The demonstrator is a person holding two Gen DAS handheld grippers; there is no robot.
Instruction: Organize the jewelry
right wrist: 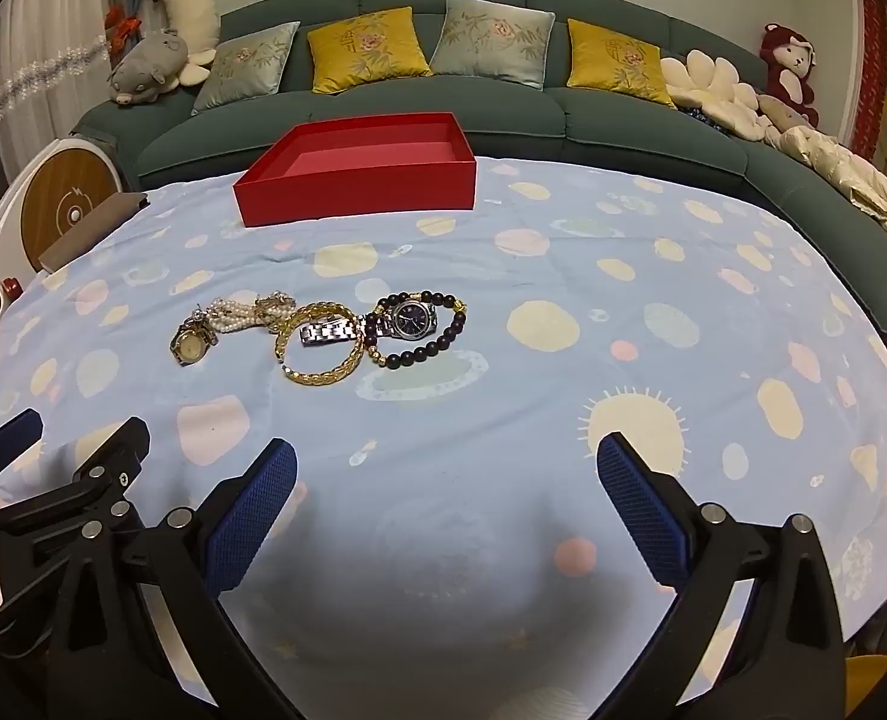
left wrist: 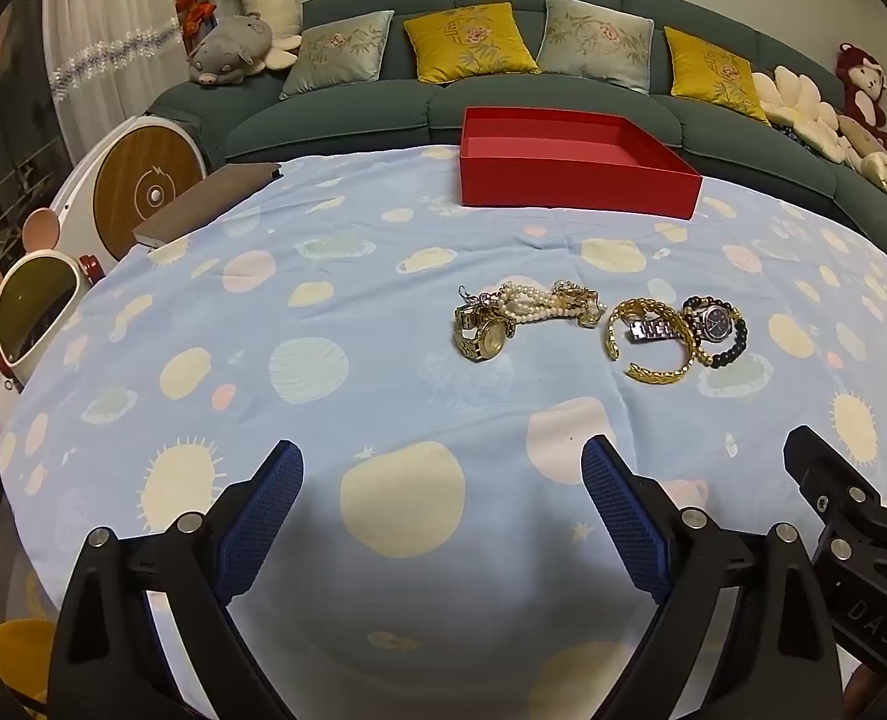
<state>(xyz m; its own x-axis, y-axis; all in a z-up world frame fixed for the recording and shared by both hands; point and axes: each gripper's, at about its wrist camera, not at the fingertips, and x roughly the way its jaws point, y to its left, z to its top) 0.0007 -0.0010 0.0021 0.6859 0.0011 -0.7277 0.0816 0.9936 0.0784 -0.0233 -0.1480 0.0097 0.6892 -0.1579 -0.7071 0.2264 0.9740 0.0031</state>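
A pile of jewelry lies mid-table on the light blue patterned cloth (left wrist: 353,420). It holds a gold watch (left wrist: 482,336) (right wrist: 190,345), a pearl bracelet (left wrist: 539,303) (right wrist: 233,315), a gold bangle (left wrist: 653,373) (right wrist: 320,377), a silver watch with a dark face (left wrist: 716,321) (right wrist: 412,318) and a dark bead bracelet (left wrist: 737,341) (right wrist: 428,353). An empty red box (left wrist: 575,183) (right wrist: 359,195) stands behind them at the far edge. My left gripper (left wrist: 443,456) and right gripper (right wrist: 448,450) hover side by side near the front, both open and holding nothing, well short of the jewelry.
A green sofa (left wrist: 347,114) with yellow and grey cushions and plush toys runs behind the table. A flat grey-brown box (left wrist: 209,204) lies at the table's far left corner, beside a white round device (left wrist: 143,186). Bare cloth stretches to the right of the jewelry.
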